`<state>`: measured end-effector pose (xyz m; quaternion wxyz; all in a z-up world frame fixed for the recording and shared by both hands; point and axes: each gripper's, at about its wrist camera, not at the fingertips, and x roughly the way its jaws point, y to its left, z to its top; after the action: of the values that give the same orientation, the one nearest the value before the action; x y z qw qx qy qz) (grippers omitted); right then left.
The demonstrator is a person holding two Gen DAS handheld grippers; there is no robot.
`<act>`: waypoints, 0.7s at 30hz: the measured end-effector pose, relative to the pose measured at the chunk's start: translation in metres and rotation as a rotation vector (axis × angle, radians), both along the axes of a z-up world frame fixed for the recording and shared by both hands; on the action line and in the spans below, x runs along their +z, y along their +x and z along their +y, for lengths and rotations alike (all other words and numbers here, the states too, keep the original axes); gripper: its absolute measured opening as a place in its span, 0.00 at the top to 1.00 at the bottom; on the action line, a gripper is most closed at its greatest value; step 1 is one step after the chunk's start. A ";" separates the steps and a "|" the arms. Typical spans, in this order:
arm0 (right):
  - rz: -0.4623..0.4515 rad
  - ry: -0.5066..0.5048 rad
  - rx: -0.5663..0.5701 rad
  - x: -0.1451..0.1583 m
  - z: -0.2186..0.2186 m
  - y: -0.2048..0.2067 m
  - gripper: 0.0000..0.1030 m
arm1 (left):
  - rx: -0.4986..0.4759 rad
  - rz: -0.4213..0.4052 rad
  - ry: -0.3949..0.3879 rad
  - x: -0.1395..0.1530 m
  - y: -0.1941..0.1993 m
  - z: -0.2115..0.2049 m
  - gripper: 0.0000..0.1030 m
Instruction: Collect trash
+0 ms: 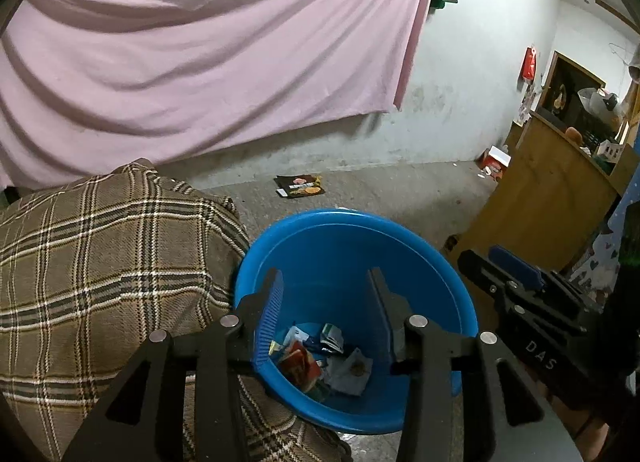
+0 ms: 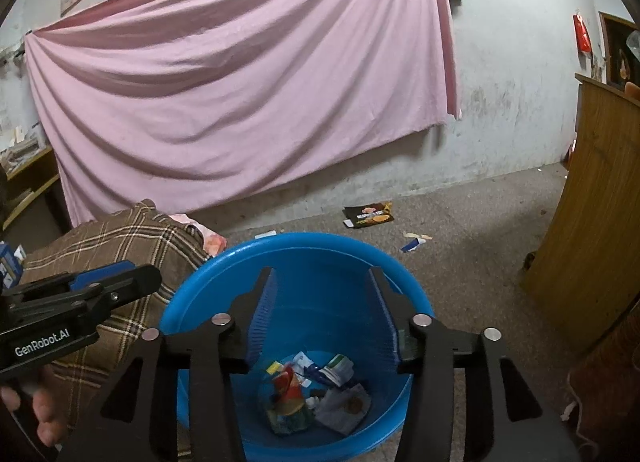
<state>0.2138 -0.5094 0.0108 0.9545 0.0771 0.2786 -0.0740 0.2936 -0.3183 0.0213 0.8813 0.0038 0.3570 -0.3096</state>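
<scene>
Both claws, left claw [image 1: 326, 302] and right claw [image 2: 322, 302], gape empty over the bucket [image 2: 224, 262]; the packet [image 2: 369, 215] at one o'clock could get forgotten.

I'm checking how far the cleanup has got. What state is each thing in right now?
Blue bin: upright, wrappers at its bottom.
Left claw: open, empty, over the bin.
Right claw: open, empty, over the bin.
Black snack packet: lying on the floor.
Pink sheet: hung across the wall.
</scene>
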 end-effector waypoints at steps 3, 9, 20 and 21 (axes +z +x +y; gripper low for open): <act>0.001 0.001 -0.002 0.000 0.002 0.001 0.54 | 0.018 -0.007 0.002 0.002 -0.002 0.005 0.60; -0.014 0.007 -0.015 0.003 0.002 0.000 0.34 | 0.064 -0.046 0.016 0.007 -0.007 0.007 0.41; -0.046 0.010 -0.032 0.007 0.001 -0.004 0.16 | 0.195 -0.104 0.021 0.011 -0.009 0.030 0.02; -0.054 0.008 -0.032 0.009 0.002 -0.005 0.14 | 0.198 -0.103 0.013 0.012 -0.009 0.034 0.02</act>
<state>0.2085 -0.5070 0.0196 0.9599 0.0872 0.2519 -0.0862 0.2843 -0.2847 0.0328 0.9248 -0.0099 0.3116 -0.2181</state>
